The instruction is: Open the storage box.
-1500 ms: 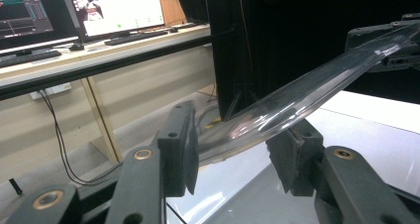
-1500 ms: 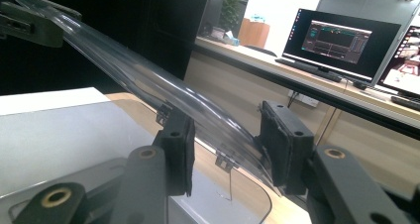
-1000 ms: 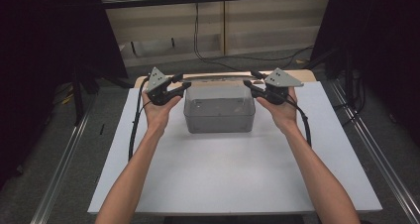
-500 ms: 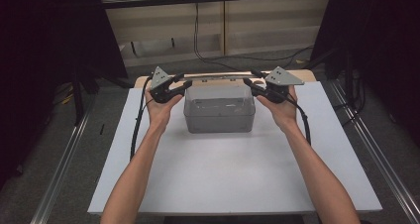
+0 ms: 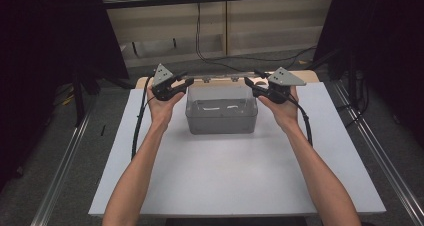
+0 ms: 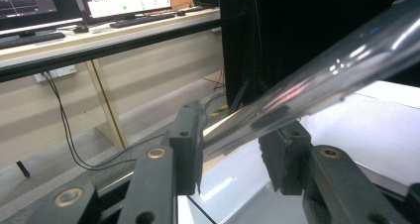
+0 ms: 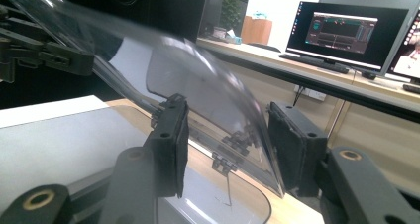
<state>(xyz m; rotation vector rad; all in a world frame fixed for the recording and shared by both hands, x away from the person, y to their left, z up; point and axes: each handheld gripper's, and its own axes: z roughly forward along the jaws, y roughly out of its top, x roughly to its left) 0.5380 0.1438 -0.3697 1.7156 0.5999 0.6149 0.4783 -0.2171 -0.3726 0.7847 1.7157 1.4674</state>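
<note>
On the white worktop (image 5: 230, 176) stands a clear plastic storage box (image 5: 221, 117), near the far edge and in the middle between the two hands. Its transparent lid (image 5: 220, 84) is hinged along the back rim, and it is now raised from the front and tilted back, so the box is open on top.

The left gripper (image 5: 184, 82) is at the left end of the lid and the right gripper (image 5: 251, 85) is at the right end. In the left gripper view the lid (image 6: 317, 75) runs slanting between the two black jaws; these have just been closing, but a gap is there on both sides and I cannot tell if the pads press on the plastic. In the right gripper view the lid (image 7: 198, 80) curves up between the jaws; these have just been opening, and the lid seems to lean on the right jaw while the left jaw stands apart from it. The small hinges (image 7: 225, 159) are seen low between the jaws.

My judgement: the opening of the box is mostly done, because the lid is already lifted well off the front rim. What remains is to swing it fully back until it rests by itself, and then to let it go with both grippers. The box seems empty inside, though reflections make this not sure.
</note>
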